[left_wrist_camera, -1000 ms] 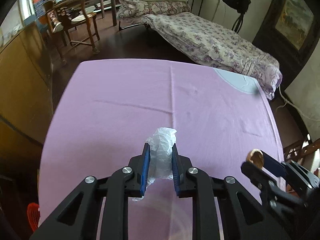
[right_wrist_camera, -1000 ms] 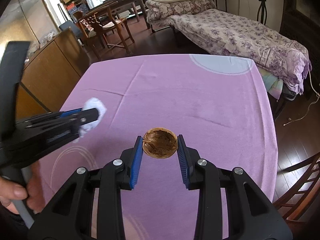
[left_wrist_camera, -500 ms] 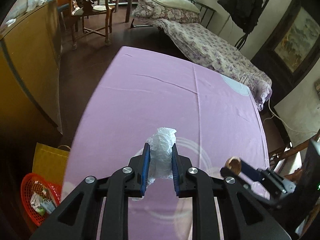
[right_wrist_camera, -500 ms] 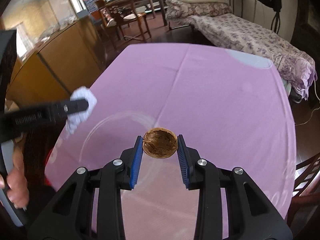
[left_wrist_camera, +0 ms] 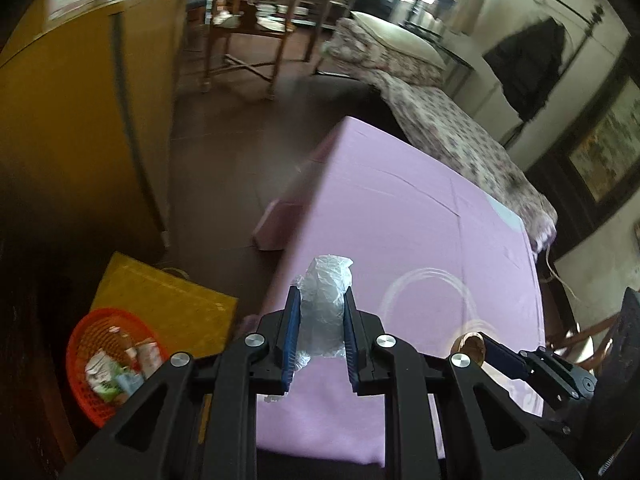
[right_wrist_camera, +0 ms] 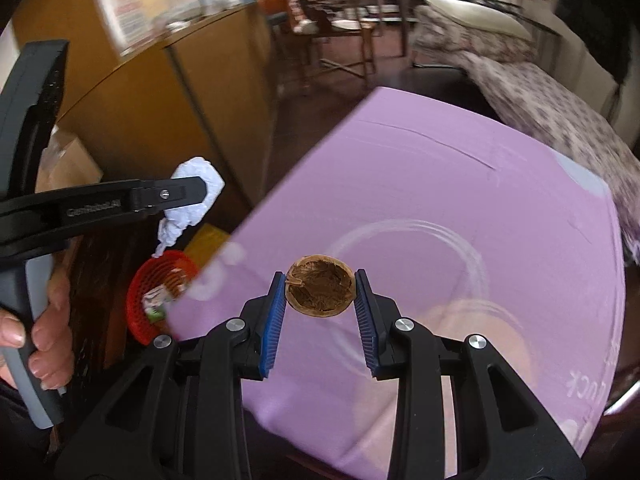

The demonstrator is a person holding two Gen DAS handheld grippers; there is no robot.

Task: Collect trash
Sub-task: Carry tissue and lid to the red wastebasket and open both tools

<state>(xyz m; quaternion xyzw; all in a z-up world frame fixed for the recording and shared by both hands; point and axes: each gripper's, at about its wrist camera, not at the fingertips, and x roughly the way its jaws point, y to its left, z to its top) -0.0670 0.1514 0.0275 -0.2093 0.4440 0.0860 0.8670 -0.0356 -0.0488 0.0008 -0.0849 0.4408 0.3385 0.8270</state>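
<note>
Carry step: left tongs [left_wrist_camera: 319, 334] pinching crumpled plastic [left_wrist_camera: 325, 309], right tongs [right_wrist_camera: 320, 309] pinching walnut shell [right_wrist_camera: 319, 290]; next, get both over red basket [left_wrist_camera: 80, 336] left of desk [left_wrist_camera: 400, 240] & let go.

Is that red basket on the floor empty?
No, the red basket already holds several wrappers and small packets.

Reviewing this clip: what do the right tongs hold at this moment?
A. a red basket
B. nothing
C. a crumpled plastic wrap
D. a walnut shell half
D: the right tongs pinch a brown walnut shell half between their blue pads, above the purple tablecloth; the plastic wrap is in the left tongs.
</note>
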